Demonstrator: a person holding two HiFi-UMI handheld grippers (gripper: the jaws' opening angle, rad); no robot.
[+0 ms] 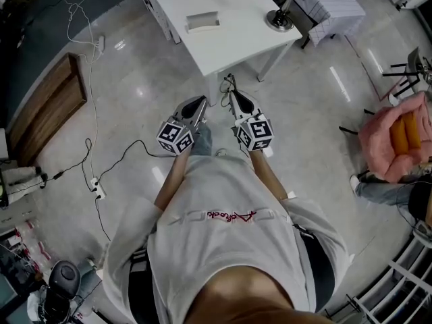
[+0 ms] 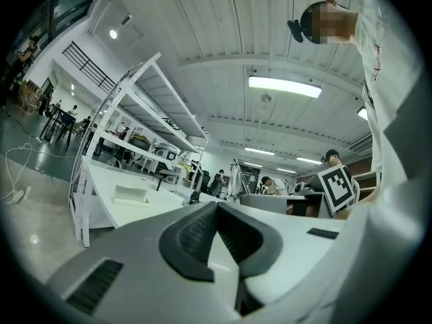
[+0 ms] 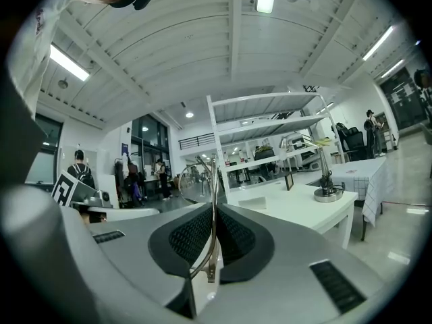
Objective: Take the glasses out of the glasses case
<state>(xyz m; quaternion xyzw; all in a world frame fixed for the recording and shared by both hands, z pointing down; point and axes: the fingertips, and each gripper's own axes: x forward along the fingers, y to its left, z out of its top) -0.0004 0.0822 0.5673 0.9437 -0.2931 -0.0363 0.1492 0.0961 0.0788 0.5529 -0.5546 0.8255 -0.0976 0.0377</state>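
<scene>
The glasses (image 3: 196, 181), thin metal frames with clear lenses, stick out forward from my right gripper (image 3: 214, 208), whose pads are shut on one of their arms. In the head view the glasses (image 1: 229, 83) hang over the floor just short of the white table (image 1: 229, 42). The pale glasses case (image 1: 202, 21) lies closed on that table, well ahead of both grippers; it also shows as the case (image 2: 130, 195) in the left gripper view. My left gripper (image 2: 216, 206) is shut with nothing in it, held beside the right gripper (image 1: 233, 94) at waist height.
A lamp base (image 1: 280, 20) stands on the table's right corner. Cables and a power strip (image 1: 98, 191) lie on the floor at the left, near a wooden board (image 1: 47, 106). A pink cushioned seat (image 1: 395, 137) is at the right. White shelving (image 2: 118, 133) stands behind the table.
</scene>
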